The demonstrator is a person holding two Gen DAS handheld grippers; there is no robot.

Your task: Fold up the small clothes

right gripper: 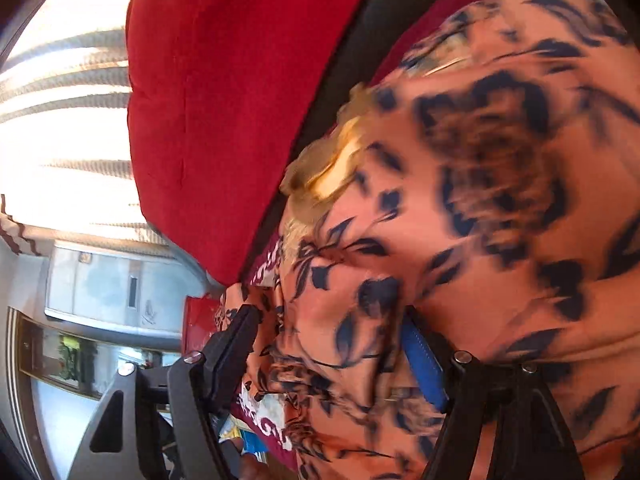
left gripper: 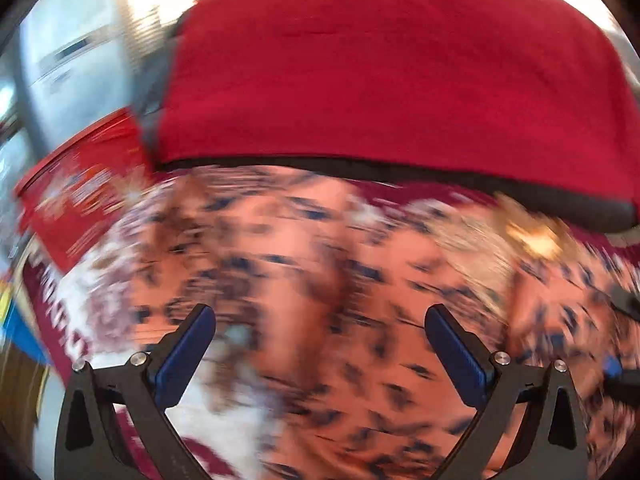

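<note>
An orange garment with dark blue leaf print (left gripper: pixel 320 240) lies bunched on a maroon cloth with white pattern (left gripper: pixel 56 308), blurred in the left wrist view. My left gripper (left gripper: pixel 320 316) hovers over it, open, with nothing between its blue pads (left gripper: pixel 184 356). In the right wrist view the same garment (right gripper: pixel 480 200) fills the right side, with a golden-tan patch (right gripper: pixel 332 176) near its upper edge. My right gripper (right gripper: pixel 328 316) stands wide open. A fold of the garment lies loose between its fingers and partly covers the blue pad (right gripper: pixel 424 364).
A big red cushion (left gripper: pixel 380 72) (right gripper: pixel 224 100) with a dark edge stands right behind the garment. A red printed box (left gripper: pixel 80 200) (right gripper: pixel 198 316) sits beside it. A grey cabinet (right gripper: pixel 112 280) and a bright window lie beyond.
</note>
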